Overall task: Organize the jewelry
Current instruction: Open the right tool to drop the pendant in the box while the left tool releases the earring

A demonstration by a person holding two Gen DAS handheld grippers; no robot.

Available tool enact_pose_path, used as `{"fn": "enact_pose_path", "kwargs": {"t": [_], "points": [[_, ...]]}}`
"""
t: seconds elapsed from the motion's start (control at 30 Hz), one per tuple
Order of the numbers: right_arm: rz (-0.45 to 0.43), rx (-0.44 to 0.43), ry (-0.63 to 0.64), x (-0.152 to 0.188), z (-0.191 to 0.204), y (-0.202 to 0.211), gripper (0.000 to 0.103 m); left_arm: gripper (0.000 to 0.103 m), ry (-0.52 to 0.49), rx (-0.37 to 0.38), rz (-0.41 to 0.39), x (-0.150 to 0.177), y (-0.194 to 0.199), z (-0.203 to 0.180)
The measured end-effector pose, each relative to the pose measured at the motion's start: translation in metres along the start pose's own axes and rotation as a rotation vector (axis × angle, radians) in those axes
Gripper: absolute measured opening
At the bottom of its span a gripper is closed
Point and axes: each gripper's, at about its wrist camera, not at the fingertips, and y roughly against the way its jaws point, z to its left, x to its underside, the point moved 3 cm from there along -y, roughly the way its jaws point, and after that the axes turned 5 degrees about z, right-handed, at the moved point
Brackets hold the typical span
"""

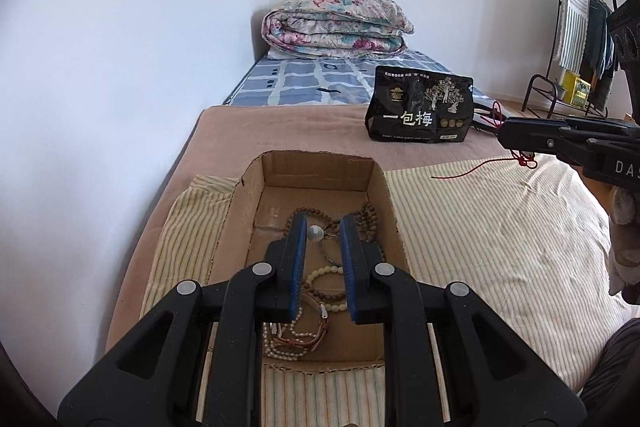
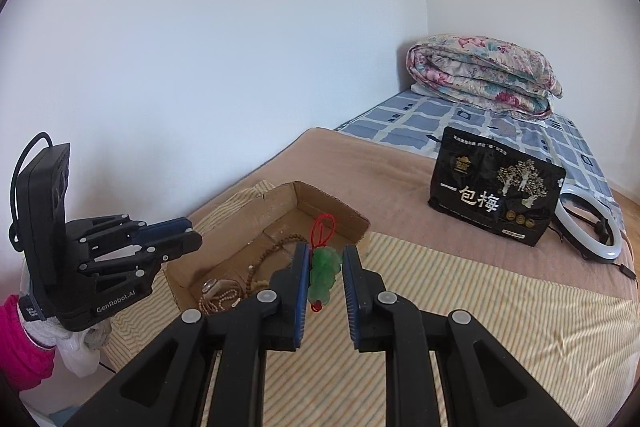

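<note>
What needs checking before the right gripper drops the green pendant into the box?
1. Green pendant held between the right gripper fingers: ok.
2. Red cord gathered up: not ok, it trails loose toward the striped cloth.
3. Cardboard box open on top: ok.
4. Right gripper above the box: not ok, the left wrist view shows it off to the side.
5. Left gripper out of the drop zone: not ok, it hovers over the box interior.
6. Left fingers empty: cannot tell, a white bead shows between them.
</note>
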Motion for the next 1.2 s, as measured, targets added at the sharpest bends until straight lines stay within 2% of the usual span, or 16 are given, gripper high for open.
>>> {"fn": "enact_pose_path", "kwargs": {"t": [0.37,0.8,0.83,0.9,0.93,0.97,1.0,1.07,1.2], "points": [[0.049,-0.030,-0.012,-0.016,0.021,-0.060,0.015,0.016,0.036,-0.020,0.040,0.015,-0.016,0.033],[0.096,-0.069,-0.071,-0.014,0.023,-0.095,0.016,0.016,0.044,-0.036,0.064,0.018,-0.031,0.037],[0.093,-0.062,-0.075,-0.014,0.023,-0.094,0.020,0.016,0.044,-0.039,0.067,0.018,-0.031,0.037],[0.082,-0.047,-0.087,-0.014,0.021,-0.093,0.036,0.016,0.049,-0.043,0.074,0.019,-0.033,0.037],[0.076,-0.042,-0.093,-0.015,0.020,-0.092,0.052,0.016,0.050,-0.044,0.077,0.018,-0.034,0.037],[0.066,-0.045,-0.100,-0.016,0.019,-0.090,0.064,0.021,0.051,-0.046,0.078,0.018,-0.034,0.038],[0.059,-0.050,-0.105,-0.016,0.019,-0.088,0.066,0.034,0.052,-0.047,0.076,0.019,-0.033,0.038],[0.056,-0.051,-0.110,-0.018,0.019,-0.086,0.067,0.048,0.055,-0.047,0.061,0.020,-0.030,0.038],[0.040,-0.024,-0.093,-0.019,0.021,-0.080,0.079,0.048,0.055,-0.048,0.051,0.020,-0.025,0.037]]}}
